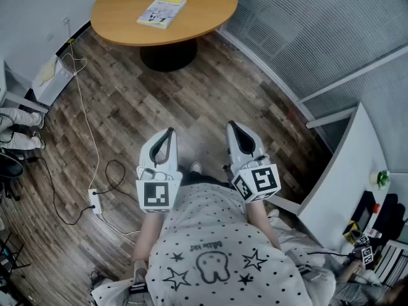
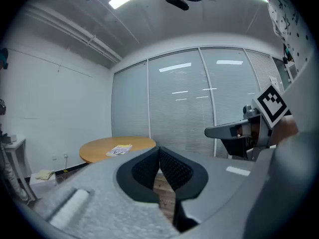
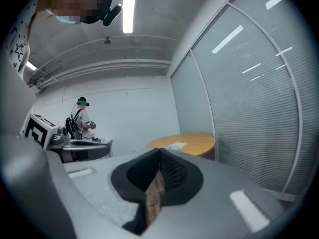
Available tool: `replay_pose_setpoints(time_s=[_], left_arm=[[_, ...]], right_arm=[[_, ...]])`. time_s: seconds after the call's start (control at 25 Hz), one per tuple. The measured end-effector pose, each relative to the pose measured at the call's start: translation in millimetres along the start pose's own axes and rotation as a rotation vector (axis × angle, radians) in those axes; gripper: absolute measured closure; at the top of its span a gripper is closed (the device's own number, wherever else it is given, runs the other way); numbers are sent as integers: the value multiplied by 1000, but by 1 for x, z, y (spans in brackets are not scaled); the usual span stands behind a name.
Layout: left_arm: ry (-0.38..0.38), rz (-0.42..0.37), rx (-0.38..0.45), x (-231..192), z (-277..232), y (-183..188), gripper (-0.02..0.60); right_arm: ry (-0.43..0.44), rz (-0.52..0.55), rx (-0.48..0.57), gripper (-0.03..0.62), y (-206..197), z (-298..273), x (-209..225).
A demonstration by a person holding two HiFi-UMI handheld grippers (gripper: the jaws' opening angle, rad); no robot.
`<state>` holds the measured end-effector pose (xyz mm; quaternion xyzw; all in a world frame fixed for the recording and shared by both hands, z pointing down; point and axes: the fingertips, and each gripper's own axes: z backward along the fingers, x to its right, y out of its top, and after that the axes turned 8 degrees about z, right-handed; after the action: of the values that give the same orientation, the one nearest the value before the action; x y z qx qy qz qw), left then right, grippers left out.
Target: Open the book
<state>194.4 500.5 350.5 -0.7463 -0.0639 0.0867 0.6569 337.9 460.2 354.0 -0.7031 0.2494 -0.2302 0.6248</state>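
Note:
A thin book with a yellow and white cover lies shut on the round wooden table at the far end of the room. It shows small in the left gripper view as the book and in the right gripper view as the book. My left gripper and right gripper are held side by side close to my body, well short of the table. Both are shut with nothing between the pads.
Wood floor lies between me and the table. A white cable and power strip trail along the left. Glass walls with blinds run on the right, a white desk at lower right. Another person stands far off.

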Motion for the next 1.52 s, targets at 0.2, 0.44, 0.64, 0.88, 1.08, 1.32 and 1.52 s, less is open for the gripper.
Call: replay_pose_setpoints(time_s=[0.2,0.44,0.64,0.88,1.08,1.32,1.52], left_arm=[[21,-4,8,0,-1,2,571],[49,-44,24,4,0,4,571],[63,-45,34,1,3,3,571],[35,-20,30,6,11,5,571],[51,7,10,-6,16,-1,571],[55,23,14,-21,11,-7,571],[47,45,-1,-37,-10,-7,571]], right_arm=[[0,2,4,589,1,2,4],[-16,90,-10,589,-2,8,11],[-11,153,-6,589,1,10,9],[20,128,31,589,5,15,4],[35,113,29,589,2,16,1],[36,102,12,589,-3,7,1],[39,97,-15,589,-7,-16,4]])
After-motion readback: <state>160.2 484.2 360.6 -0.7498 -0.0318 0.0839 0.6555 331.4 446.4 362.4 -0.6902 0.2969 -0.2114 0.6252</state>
